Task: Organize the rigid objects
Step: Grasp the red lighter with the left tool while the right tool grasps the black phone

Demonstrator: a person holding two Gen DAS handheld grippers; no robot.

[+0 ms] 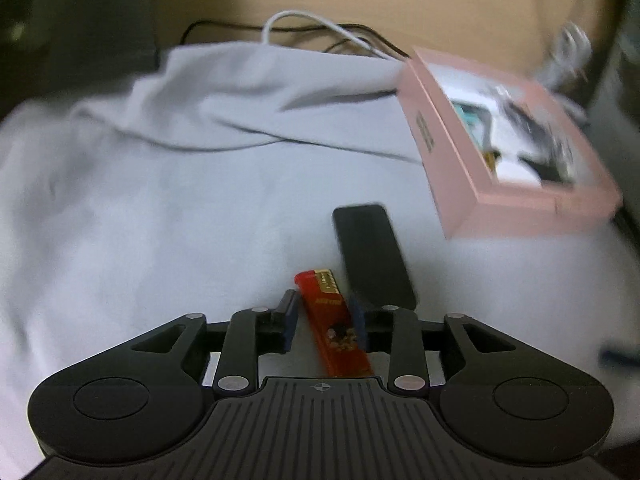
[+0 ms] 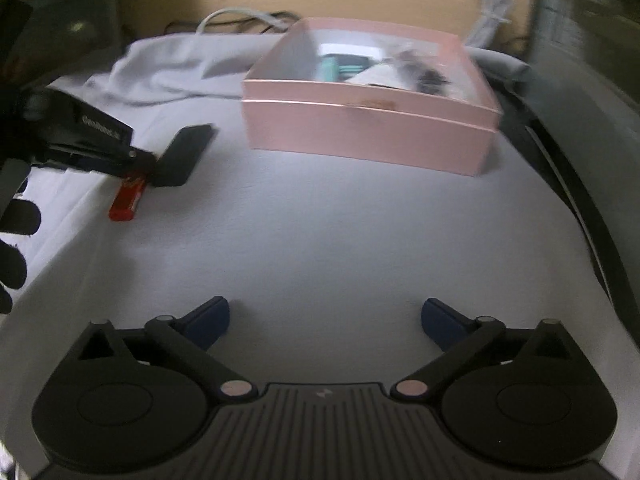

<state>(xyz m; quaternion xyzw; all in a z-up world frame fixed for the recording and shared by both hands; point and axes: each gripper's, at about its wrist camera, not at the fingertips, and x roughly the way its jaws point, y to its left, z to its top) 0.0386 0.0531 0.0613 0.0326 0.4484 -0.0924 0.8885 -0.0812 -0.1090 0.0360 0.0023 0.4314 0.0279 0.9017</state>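
Observation:
A red lighter (image 1: 340, 336) lies on the white cloth (image 1: 160, 208) between the pads of my left gripper (image 1: 324, 316). A gap shows on the lighter's left side, so the pads do not press on it. Just beyond it lies a flat black rectangular object (image 1: 372, 252). A pink box (image 1: 508, 204) with several small items inside sits further right. In the right wrist view my right gripper (image 2: 324, 320) stands wide open over bare cloth with nothing between its fingers. From there the pink box (image 2: 368, 136) is ahead, and the lighter (image 2: 126, 200), the black object (image 2: 186, 152) and the left gripper (image 2: 134, 158) are at the left.
White and black cables (image 1: 304, 20) lie behind the cloth against a tan wall. A gloved hand (image 2: 16, 220) holds the left gripper at the left edge. A dark edge (image 2: 580, 200) borders the cloth on the right.

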